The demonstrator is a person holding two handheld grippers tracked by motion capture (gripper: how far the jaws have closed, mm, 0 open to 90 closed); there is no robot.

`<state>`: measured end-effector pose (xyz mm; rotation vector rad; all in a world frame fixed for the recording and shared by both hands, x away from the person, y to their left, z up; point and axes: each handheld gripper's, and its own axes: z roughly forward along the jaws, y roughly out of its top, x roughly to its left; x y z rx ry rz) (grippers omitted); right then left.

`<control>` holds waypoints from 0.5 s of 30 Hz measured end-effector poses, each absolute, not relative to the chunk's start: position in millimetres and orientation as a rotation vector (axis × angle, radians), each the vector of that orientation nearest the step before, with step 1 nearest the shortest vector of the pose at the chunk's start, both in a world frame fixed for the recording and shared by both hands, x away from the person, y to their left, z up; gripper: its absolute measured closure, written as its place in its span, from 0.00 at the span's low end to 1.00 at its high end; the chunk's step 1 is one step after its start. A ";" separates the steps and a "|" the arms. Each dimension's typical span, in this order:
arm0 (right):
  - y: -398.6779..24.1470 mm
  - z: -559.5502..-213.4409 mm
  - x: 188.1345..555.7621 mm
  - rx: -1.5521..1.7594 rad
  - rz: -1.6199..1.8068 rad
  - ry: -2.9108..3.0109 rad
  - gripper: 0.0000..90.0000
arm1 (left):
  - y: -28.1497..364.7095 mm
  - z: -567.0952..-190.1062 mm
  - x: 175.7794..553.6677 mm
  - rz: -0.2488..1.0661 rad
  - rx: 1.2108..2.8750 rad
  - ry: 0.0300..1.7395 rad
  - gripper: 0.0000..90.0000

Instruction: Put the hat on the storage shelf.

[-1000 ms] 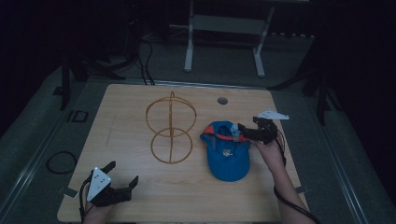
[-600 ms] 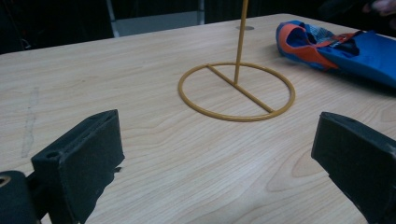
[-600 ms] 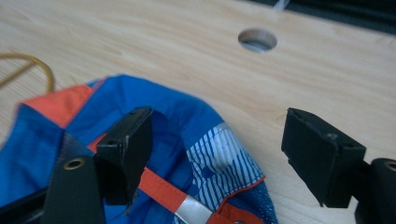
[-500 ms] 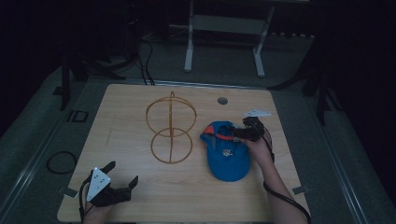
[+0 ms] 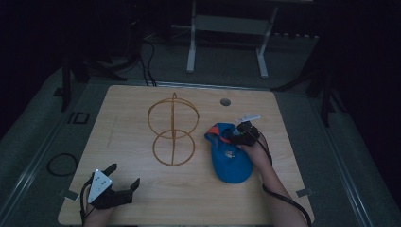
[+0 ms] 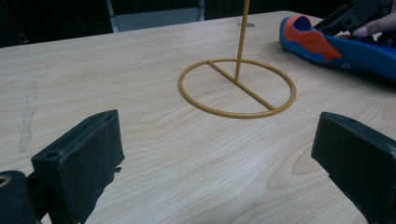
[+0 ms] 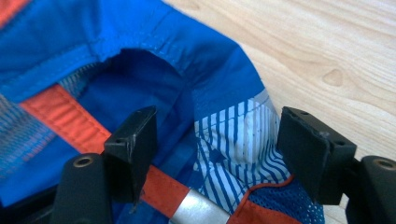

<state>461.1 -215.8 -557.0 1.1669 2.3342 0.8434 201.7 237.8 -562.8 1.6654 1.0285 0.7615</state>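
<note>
your right gripper (image 5: 235,135): jaws apart over cap (image 5: 230,156) just right of wire stand (image 5: 172,128) | your left gripper (image 5: 124,178): jaws apart, well below-left of stand

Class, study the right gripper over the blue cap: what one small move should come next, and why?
Probably shut the right gripper. Its jaws stand open on either side of the blue cap's striped fabric near the back opening, so closing should pinch it. The left gripper sits open, apart from it.
</note>
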 end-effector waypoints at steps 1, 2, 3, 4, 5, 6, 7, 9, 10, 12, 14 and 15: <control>-215.7 -557.0 460.8 1.160 0.846 2.337 0.35 | 237.8 -562.7 201.6 0.762 1.664 1.029 0.03; -216.0 -556.7 461.0 1.158 0.853 2.346 0.37 | 237.9 -562.8 201.7 0.759 1.664 1.028 0.03; -216.2 -556.5 461.0 1.159 0.857 2.352 0.39 | 237.9 -562.9 201.8 0.760 1.666 1.029 0.03; -216.4 -556.5 460.8 1.158 0.868 2.358 0.43 | 237.8 -563.0 201.9 0.761 1.667 1.030 0.03; -217.0 -556.2 460.7 1.156 0.882 2.373 0.47 | 237.9 -563.0 202.0 0.757 1.667 1.030 0.03; -217.8 -555.1 460.1 1.156 0.888 2.382 0.59 | 237.9 -563.1 202.1 0.759 1.670 1.030 0.03; -217.4 -554.7 459.8 1.150 0.888 2.389 0.63 | 237.9 -563.1 202.1 0.759 1.670 1.030 0.03; -216.2 -554.3 458.4 1.125 0.892 2.403 0.73 | 237.9 -563.1 202.3 0.756 1.670 1.031 0.03; -216.2 -554.3 458.4 1.125 0.892 2.403 0.73 | 237.9 -563.1 202.2 0.759 1.671 1.033 0.03; -214.6 -553.7 457.4 1.102 0.889 2.418 0.81 | 237.8 -563.1 202.1 0.756 1.671 1.031 0.03; -212.3 -553.3 456.0 1.081 0.881 2.430 0.88 | 237.6 -563.1 202.2 0.754 1.672 1.033 0.03; -211.3 -553.2 455.7 1.082 0.874 2.427 0.88 | 237.6 -563.1 202.2 0.754 1.672 1.033 0.03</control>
